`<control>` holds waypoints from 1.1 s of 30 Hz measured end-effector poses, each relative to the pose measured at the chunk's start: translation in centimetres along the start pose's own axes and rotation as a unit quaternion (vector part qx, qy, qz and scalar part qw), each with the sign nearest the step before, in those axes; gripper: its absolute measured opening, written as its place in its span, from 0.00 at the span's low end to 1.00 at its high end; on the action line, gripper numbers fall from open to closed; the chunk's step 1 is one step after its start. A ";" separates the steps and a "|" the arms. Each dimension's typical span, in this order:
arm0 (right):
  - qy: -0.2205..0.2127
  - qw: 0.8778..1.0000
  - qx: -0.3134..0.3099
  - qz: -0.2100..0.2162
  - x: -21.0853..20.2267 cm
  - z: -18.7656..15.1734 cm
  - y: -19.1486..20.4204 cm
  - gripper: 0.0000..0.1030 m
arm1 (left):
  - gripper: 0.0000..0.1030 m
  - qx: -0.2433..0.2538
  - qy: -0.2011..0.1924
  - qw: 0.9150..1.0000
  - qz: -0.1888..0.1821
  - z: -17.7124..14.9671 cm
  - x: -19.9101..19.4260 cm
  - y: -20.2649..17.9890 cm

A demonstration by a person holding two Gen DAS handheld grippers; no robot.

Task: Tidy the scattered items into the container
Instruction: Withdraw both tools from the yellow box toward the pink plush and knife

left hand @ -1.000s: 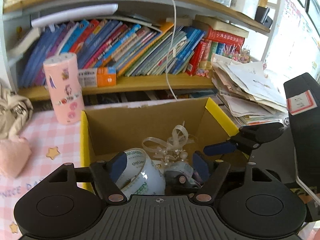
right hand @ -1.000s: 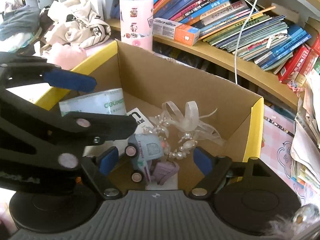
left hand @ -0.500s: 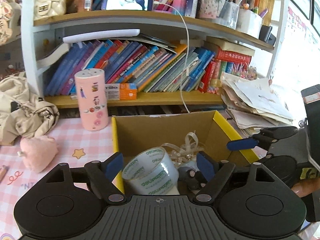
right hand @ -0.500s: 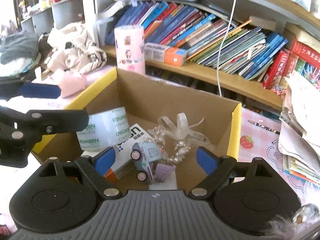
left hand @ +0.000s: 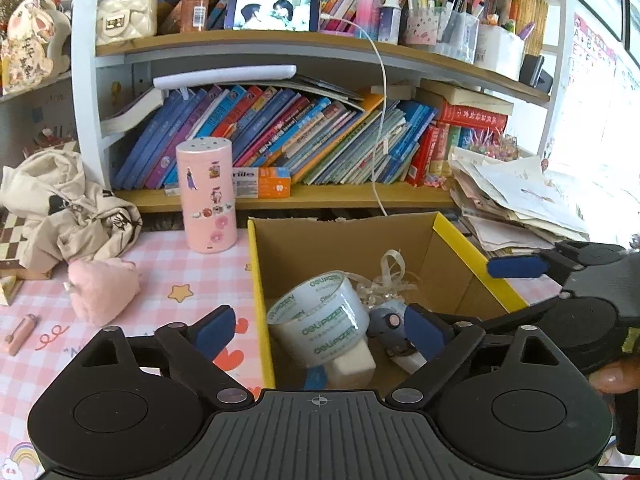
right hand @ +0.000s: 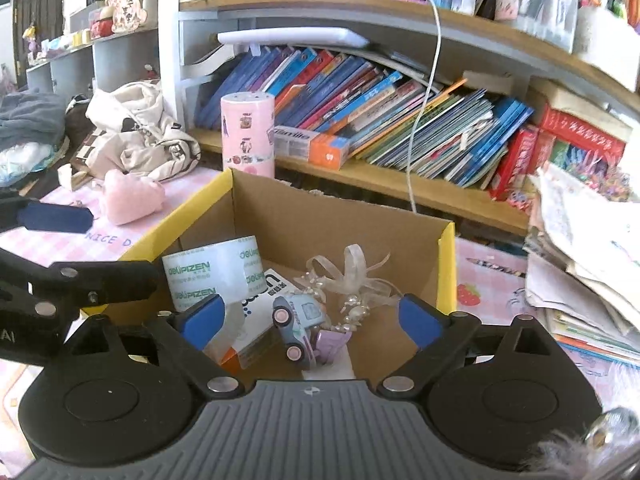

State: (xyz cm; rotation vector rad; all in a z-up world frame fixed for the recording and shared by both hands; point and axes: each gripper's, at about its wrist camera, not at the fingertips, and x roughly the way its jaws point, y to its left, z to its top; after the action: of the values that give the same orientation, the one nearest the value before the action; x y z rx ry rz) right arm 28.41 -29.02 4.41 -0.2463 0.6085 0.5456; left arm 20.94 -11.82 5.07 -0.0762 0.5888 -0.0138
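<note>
Above the cardboard box, both the left gripper and right gripper had drawn back and up with fingers spread and empty, leaving the tape roll, toy car and ribbon inside, which suggested the tidying was nearly finished.

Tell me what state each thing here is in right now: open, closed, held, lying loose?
Left hand-held gripper: open, holding nothing.
Right hand-held gripper: open, holding nothing.
Cardboard box: open-topped, upright.
Tape roll: inside the box, tilted.
Toy car: inside the box, tipped up.
Ribbon bracelet: inside the box, loose.
Pink plush: outside the box, on the table.
</note>
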 end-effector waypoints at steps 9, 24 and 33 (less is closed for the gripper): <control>-0.017 0.999 0.006 -0.045 -2.3 -1.3 2.0 0.97 | 0.92 -0.010 -0.009 1.000 -0.024 -1.2 -1.9 1.1; 0.012 0.992 0.065 -0.107 -5.2 -4.8 10.2 1.00 | 0.92 -0.019 0.007 1.000 0.001 -5.3 -7.0 6.6; 0.019 0.991 0.069 -0.113 -6.9 -6.1 15.3 1.00 | 0.92 0.002 0.022 1.000 -0.007 -7.2 -9.9 9.0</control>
State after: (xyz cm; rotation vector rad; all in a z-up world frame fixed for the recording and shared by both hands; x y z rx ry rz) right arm 12.38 -21.44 2.76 -0.1928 0.6429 0.2793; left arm 8.65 -2.98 3.86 -0.0769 0.6327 -0.0306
